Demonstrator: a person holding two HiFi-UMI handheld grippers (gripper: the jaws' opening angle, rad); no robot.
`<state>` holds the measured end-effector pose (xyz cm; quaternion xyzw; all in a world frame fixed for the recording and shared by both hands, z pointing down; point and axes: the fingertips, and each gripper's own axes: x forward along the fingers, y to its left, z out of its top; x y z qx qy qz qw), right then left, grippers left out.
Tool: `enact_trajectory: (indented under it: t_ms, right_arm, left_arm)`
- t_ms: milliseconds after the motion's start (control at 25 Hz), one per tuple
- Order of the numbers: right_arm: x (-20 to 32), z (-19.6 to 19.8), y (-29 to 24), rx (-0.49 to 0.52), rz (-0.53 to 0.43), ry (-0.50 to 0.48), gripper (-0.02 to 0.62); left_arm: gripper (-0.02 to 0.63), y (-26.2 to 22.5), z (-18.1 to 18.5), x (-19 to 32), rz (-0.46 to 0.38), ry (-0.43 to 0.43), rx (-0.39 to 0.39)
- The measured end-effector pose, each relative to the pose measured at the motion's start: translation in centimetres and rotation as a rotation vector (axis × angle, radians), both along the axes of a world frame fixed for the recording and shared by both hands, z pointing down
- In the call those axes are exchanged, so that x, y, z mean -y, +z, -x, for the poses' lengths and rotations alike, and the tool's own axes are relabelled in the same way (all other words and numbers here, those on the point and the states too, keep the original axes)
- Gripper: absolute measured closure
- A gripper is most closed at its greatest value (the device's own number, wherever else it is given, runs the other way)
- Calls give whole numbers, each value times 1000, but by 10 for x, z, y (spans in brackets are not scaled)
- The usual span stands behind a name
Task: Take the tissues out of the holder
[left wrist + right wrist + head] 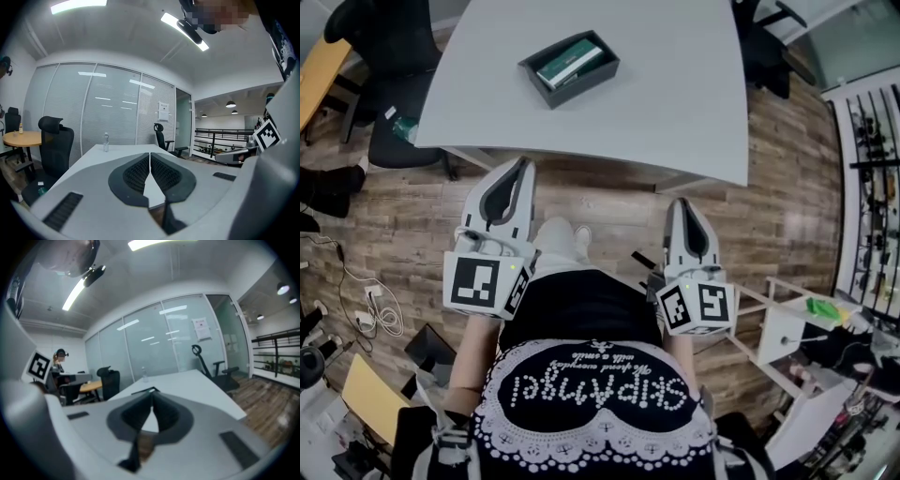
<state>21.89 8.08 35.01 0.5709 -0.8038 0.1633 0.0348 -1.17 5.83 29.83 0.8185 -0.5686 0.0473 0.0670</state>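
Chair (389, 56), dark, upper left of the head view, beside the grey table (694, 84). Cables (370, 314), pale, loose on the plank floor at the left edge. Left gripper (525, 162), lower left of centre, jaws pressed together with nothing between them; its tip sits over the floor, just short of the table's near edge. Holder (586, 84), dark rectangular tray, upper centre of the head view, resting on the table in from the near edge; its long axis runs from lower left to upper right of the frame. Tissues (570, 61), one green pack with a pale stripe, lying flat inside the holder along that same axis, untouched. Right gripper (680, 202), right of centre and lower in the frame, jaws likewise together and empty. White shelf unit (773, 328), lower right, off the table. Governing relation: the holder lies up-frame and slightly right of the left gripper, and up-frame and well to the left of the right gripper; the left gripper appears the nearer. Judgement: removal not begun; either gripper would need its jaws parted and a reach forward over the table edge before closing across the pack's narrow width.
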Motion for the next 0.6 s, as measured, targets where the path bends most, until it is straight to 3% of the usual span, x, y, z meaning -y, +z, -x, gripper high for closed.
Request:
enact_trajectory:
  t_ms: [600]
  right_arm:
    - [7, -6, 5, 22, 9, -7, 560]
  left_arm:
    - [575, -4, -6, 5, 0, -9, 13]
